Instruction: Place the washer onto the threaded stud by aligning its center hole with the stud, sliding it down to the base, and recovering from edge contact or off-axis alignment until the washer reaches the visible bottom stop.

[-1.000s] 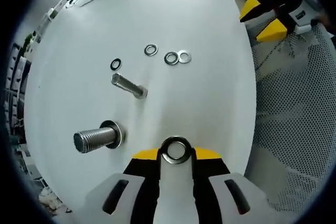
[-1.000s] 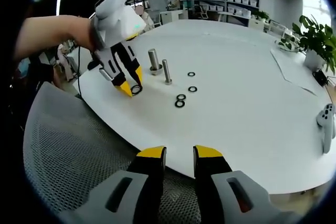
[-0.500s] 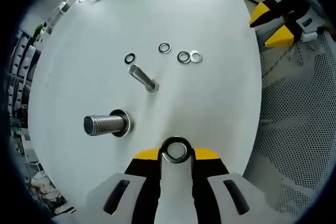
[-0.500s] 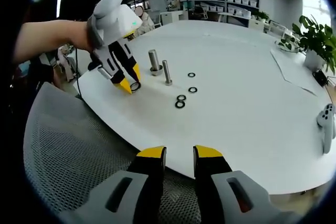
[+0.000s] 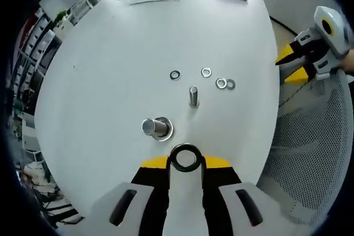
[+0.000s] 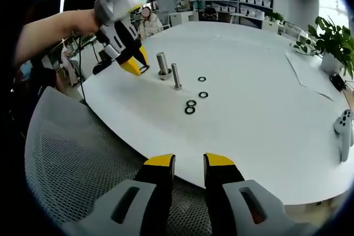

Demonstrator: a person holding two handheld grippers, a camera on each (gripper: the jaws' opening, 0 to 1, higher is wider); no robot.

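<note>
The washer (image 5: 185, 158) sits pinched flat between the yellow tips of the left claw (image 5: 185, 162), its dark centre hole open to the camera; in the right gripper view the same washer (image 6: 145, 69) shows as a small ring at that claw's tips, held in the air above the near edge of the table (image 6: 265, 114). In the left gripper view the thick threaded stud (image 5: 153, 127) stands on its wide round base just beyond and slightly left of the held washer, seen nearly end-on, so the washer is near it but not over it or touching it. A thinner bolt (image 5: 193, 95) stands upright a little farther on, and four loose washers (image 5: 206, 72) lie on the white table (image 5: 110, 70) past it, two of them touching side by side. The right gripper view shows the left claw (image 6: 135, 68) held by a person's hand, hovering just left of the stud (image 6: 162, 65), with the thin bolt (image 6: 176, 76) beside it. The right claw (image 6: 188, 161) hangs with its jaws parted by a narrow gap and nothing between them, over a grey mesh chair back (image 6: 77, 158) at the table's edge. A white controller (image 6: 345, 131) lies on the table at the far right, and a potted plant (image 6: 332, 40) stands behind it
</note>
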